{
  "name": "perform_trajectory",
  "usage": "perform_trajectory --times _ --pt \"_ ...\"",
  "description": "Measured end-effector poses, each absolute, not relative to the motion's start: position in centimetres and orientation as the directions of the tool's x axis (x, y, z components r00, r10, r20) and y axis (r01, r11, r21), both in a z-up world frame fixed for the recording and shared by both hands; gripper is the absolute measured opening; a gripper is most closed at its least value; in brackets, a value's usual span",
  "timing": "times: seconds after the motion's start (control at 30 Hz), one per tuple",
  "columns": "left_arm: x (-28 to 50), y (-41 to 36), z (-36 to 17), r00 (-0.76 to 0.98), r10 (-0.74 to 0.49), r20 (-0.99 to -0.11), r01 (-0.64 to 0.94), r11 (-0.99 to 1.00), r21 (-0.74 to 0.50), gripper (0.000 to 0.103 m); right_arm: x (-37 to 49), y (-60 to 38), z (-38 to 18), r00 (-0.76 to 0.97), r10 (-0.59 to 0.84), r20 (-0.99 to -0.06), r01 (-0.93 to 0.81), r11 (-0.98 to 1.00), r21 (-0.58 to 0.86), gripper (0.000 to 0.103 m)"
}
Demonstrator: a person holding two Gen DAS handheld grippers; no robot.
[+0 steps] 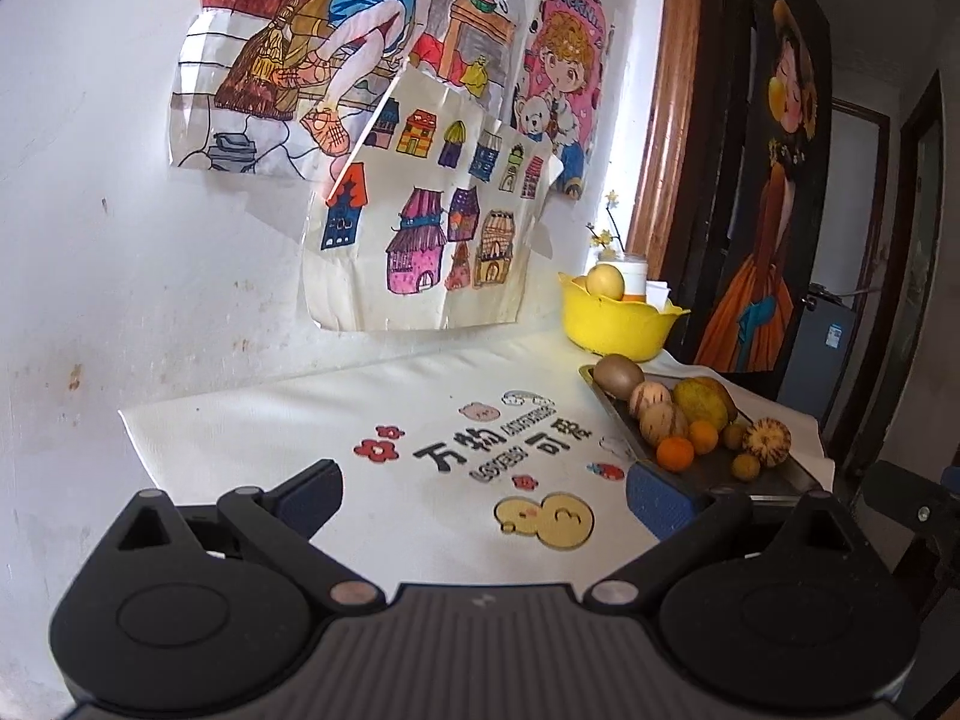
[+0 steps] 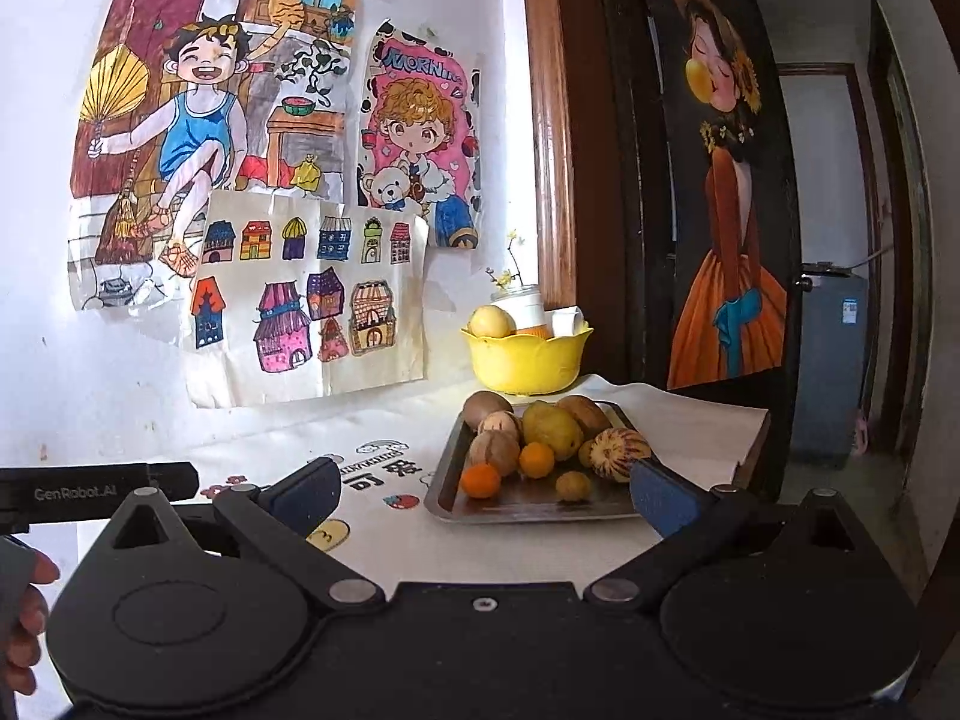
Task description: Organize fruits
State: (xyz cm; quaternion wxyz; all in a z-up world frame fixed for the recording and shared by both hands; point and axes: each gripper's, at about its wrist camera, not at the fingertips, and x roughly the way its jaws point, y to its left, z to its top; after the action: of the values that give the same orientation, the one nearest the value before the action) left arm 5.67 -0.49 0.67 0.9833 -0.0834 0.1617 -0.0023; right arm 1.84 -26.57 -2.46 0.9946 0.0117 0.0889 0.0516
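Both tools hang above the worktop (image 2: 384, 546), which is covered with a white cloth printed with cartoon figures and characters. The left hand-held gripper (image 1: 483, 501) has its blue-padded fingers spread wide with nothing between them, over the printed part of the cloth near the front edge. The right hand-held gripper (image 2: 486, 495) is likewise spread wide and empty, its fingers framing the front of a metal tray (image 2: 447, 495). The tray lies toward the right side of the worktop, just in front of a yellow bowl (image 2: 522, 363) that stands at the back edge against the wall. On the tray sit the fruits: a brown kiwi (image 2: 486, 408) at the back left corner, two pale striped round fruits (image 2: 495, 450) in front of it, a yellow-green lemon (image 2: 552, 429) in the middle, a brown fruit (image 2: 585, 414) behind the lemon, two small oranges (image 2: 480, 480) toward the front left, a striped melon-like fruit (image 2: 618, 453) at the right edge, and a small yellowish fruit (image 2: 573, 486) at the front. The bowl holds a pale yellow round fruit (image 2: 492, 321) and a white and orange container (image 2: 531, 312). Children's drawings (image 2: 306, 294) are taped to the wall above the worktop, and a painting of a woman in an orange dress (image 2: 729, 240) hangs on the dark door to the right. In the right wrist view the other tool's black body (image 2: 96, 489) shows at the left edge.
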Motion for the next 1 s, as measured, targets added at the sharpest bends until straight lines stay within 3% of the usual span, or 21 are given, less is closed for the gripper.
perform_trajectory --times 0.67,1.0 --pt "4.2 1.3 -1.0 0.935 -0.018 -0.354 -0.042 0.986 -0.159 0.103 0.2 -25.7 -4.1 0.980 0.118 -0.163 -0.112 0.993 0.048 0.103" --pt "4.6 1.4 -1.3 0.925 -0.031 -0.380 -0.035 0.986 -0.165 0.103 0.7 -24.7 -5.2 0.973 0.096 -0.211 -0.086 0.995 0.052 0.103"
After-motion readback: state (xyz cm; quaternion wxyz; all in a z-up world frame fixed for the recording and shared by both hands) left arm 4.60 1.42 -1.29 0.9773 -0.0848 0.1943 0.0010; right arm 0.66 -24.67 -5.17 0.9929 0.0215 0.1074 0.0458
